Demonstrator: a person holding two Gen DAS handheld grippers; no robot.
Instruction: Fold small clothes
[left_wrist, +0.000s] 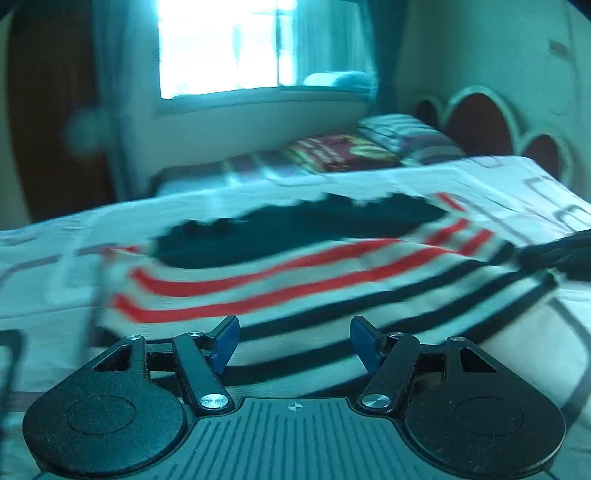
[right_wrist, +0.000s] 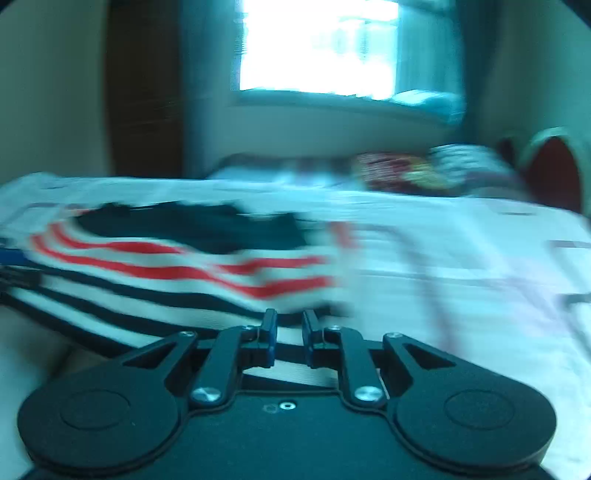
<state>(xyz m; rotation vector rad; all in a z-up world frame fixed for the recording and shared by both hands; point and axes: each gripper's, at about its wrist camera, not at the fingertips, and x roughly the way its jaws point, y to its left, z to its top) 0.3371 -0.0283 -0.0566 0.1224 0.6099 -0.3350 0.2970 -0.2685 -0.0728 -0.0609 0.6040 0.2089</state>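
We hold our left gripper (left_wrist: 294, 338), jaws spread, and right gripper (right_wrist: 289, 334), jaws narrowly parted, before a striped garment (left_wrist: 314, 284) on the bed (left_wrist: 258, 195).

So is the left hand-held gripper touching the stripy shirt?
Cannot tell. In the left wrist view, the open left hand-held gripper overlaps the stripy shirt, but blur hides any contact.

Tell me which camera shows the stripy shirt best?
The left wrist view. There the shirt fills the middle of the picture, less blurred, with its red stripes, black stripes and dark patch easy to tell apart. The right wrist view shows the same shirt pushed to the left side and smeared by blur.
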